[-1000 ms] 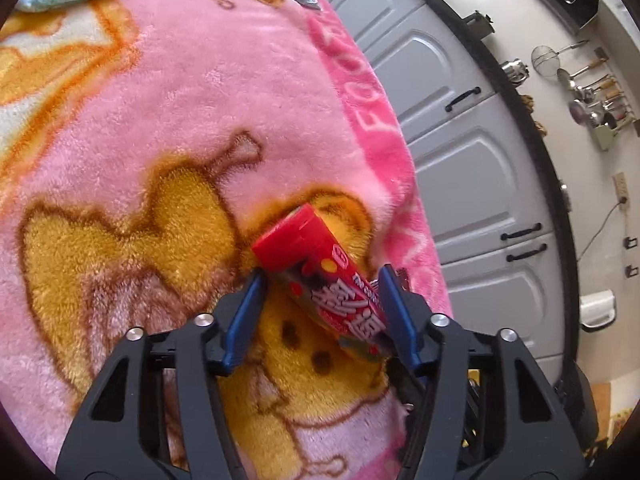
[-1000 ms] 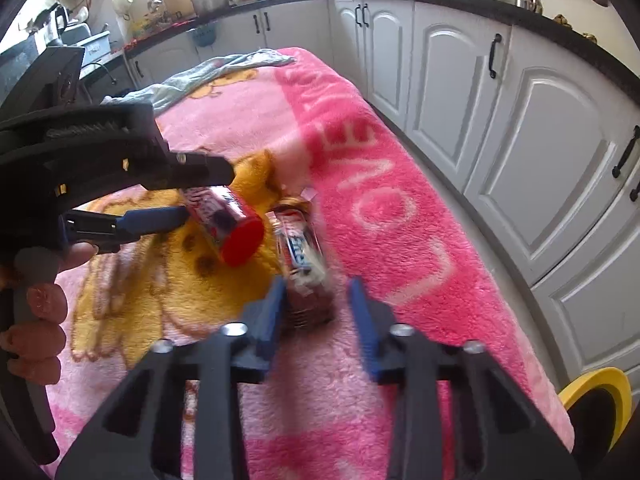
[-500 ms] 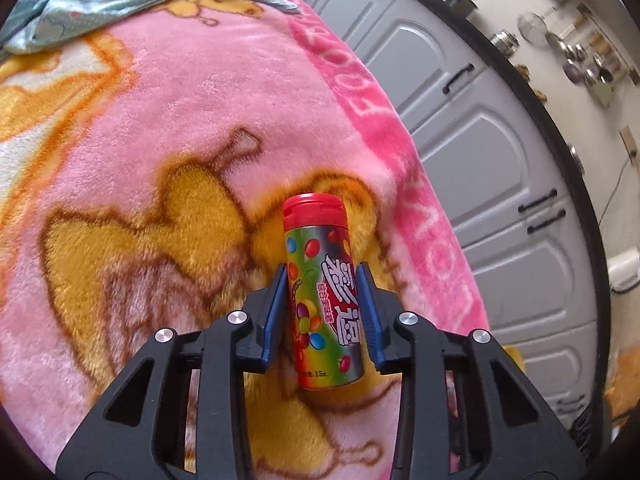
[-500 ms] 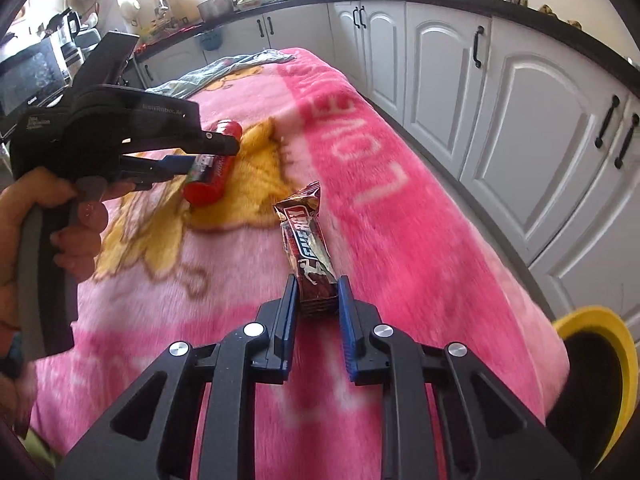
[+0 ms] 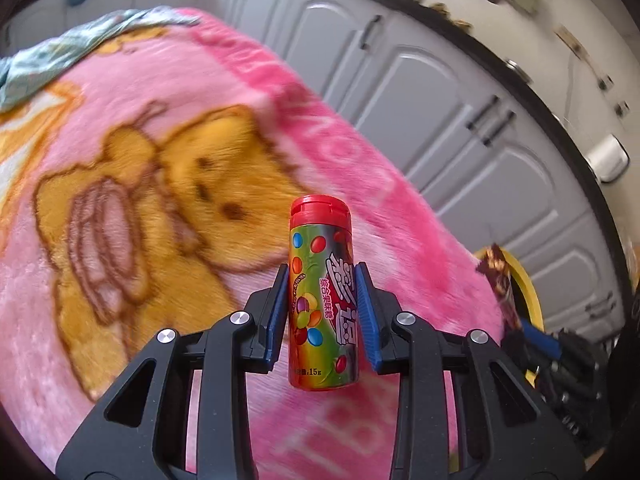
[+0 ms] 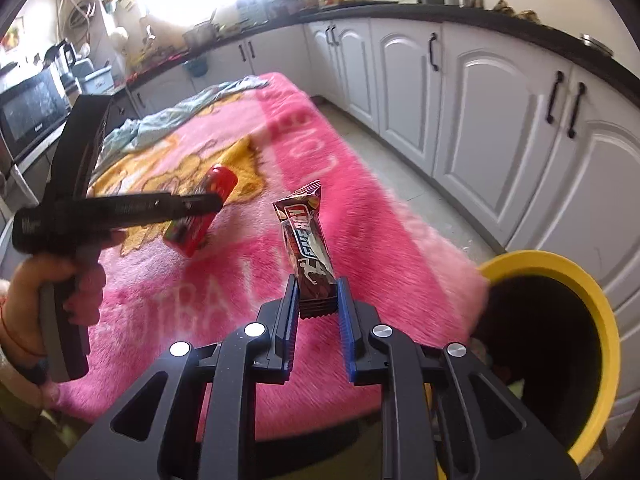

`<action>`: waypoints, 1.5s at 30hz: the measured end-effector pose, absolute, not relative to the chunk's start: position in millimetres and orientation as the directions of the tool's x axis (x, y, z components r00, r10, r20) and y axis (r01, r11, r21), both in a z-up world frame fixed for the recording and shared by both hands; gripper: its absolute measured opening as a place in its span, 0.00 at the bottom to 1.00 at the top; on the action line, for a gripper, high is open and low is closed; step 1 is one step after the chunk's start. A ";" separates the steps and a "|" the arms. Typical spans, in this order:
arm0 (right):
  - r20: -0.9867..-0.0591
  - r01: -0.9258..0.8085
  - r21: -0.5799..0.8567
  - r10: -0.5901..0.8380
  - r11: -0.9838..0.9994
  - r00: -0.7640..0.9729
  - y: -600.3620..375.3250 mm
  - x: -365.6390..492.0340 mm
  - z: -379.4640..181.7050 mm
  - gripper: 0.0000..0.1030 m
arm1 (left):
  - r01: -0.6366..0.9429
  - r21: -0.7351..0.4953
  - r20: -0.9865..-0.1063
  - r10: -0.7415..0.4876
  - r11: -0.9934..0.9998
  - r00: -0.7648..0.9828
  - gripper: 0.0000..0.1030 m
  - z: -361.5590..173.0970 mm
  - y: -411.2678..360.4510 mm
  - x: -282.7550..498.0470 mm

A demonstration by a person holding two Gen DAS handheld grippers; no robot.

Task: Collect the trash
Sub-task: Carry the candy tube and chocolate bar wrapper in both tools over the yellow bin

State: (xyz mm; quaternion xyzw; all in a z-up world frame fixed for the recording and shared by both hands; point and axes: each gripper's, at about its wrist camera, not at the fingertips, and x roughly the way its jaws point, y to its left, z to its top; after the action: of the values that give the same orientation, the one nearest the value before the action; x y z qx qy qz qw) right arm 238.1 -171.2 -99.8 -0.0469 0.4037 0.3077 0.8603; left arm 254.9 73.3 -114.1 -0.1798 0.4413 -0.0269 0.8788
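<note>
The left gripper (image 5: pixel 322 312) was clenched on a small round candy tube with a red cap and a bright printed label (image 5: pixel 321 296). Its blue pads (image 5: pixel 278 312) pinched the tube's lower half, so the cap stood clear beyond the fingertips and the tube hung free above the fluffy pink blanket with a yellow cartoon print (image 5: pixel 160 184).

The right gripper (image 6: pixel 318 308) was clamped on a brown foil snack-bar wrapper (image 6: pixel 306 248), gripped by its near crimped end, the rest sticking up past the fingertips. Holding both pieces by their near ends probably left the far ends free to tip downward on release.

To the right of the right fingers stood a yellow-rimmed round bin with a dark inside (image 6: pixel 600 312), likely the drop point; its contents were too dim to make out.
</note>
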 end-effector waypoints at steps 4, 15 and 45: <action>-0.699 -0.519 0.193 0.488 0.833 0.523 -206.0 230.1 -87.5 0.18 | -0.025 -0.324 -0.741 -0.237 0.946 0.628 0.24 -95.0 40.1 248.7; -0.650 -0.370 0.252 0.440 0.894 0.620 -292.2 216.7 -67.5 0.18 | 0.165 -0.315 -0.683 -0.344 0.935 0.645 0.24 -54.4 -47.8 246.5; -0.553 -0.184 0.260 0.302 0.948 0.776 -397.5 171.1 -44.8 0.18 | 0.424 -0.280 -0.583 -0.503 0.861 0.638 0.24 -34.8 -179.5 231.4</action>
State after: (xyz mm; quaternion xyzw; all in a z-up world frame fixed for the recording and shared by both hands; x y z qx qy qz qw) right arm 171.1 -397.5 -44.8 0.0961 0.3082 0.1295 0.9376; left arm 231.4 -179.5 -34.8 -0.0584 0.3393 -0.2567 0.9031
